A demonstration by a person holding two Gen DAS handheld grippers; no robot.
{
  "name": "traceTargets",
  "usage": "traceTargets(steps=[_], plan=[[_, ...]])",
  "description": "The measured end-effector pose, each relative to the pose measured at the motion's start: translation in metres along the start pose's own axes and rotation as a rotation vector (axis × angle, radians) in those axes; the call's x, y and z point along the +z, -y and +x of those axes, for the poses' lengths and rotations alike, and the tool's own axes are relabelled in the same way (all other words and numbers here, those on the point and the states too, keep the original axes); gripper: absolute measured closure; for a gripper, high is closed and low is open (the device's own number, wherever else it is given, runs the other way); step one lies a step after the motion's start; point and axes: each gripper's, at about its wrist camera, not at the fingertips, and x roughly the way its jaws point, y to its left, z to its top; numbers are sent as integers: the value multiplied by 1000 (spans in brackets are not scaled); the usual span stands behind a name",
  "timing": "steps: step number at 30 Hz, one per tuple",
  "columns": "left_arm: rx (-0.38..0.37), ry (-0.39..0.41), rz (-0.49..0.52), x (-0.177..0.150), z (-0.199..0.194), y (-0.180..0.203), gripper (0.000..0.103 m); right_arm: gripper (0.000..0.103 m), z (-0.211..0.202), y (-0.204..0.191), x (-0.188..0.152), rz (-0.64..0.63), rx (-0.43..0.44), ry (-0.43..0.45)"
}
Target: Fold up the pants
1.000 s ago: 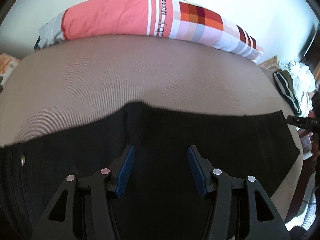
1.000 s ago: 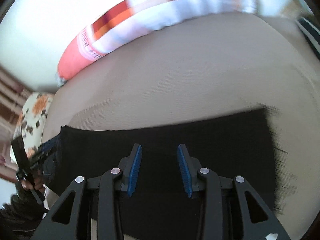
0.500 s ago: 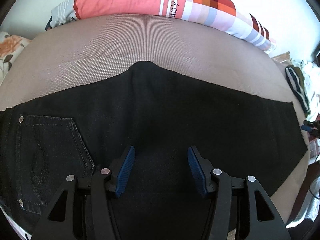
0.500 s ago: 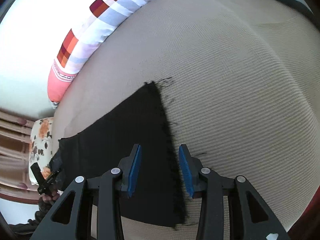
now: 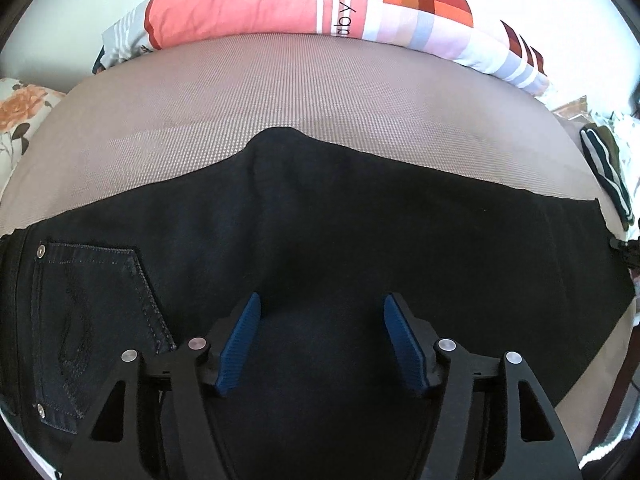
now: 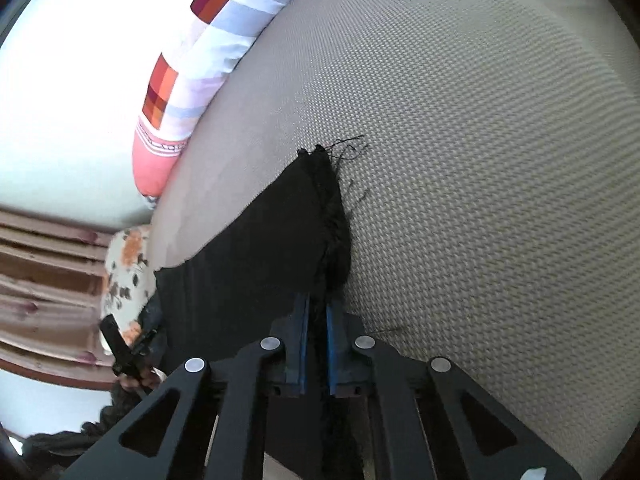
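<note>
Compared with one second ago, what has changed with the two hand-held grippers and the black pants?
The right hand-held gripper swung from the middle of the leg to the frayed hem of the black pants and closed its fingers on it. The left hand-held gripper pulled back, so the back pocket came into view. It stayed open above the fabric, and the pants stayed flat on the bed.

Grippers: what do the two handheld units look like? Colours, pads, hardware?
Both match. The left gripper and right gripper have matte black angular frames with triangular cutouts, round silver fasteners at the pivots, and ribbed blue pads lining the inner faces of the fingers. No cables, labels or sleeves show in either wrist view.
</note>
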Motion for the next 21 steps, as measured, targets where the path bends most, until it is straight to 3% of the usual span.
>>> traceTargets(steps=[8,13,17,21], plan=[[12,20,35,-4,3,5,32,97,-11,-37,-16,-29,-93,85],[-3,22,36,-5,3,5,32,97,-16,-80,-27,-44,-60,127],[-76,3,-18,-2,-5,-4,32,97,-5,-127,-36,-68,-38,126],[-97,50,-33,-2,-28,-14,32,97,21,-178,-40,-108,-19,98]])
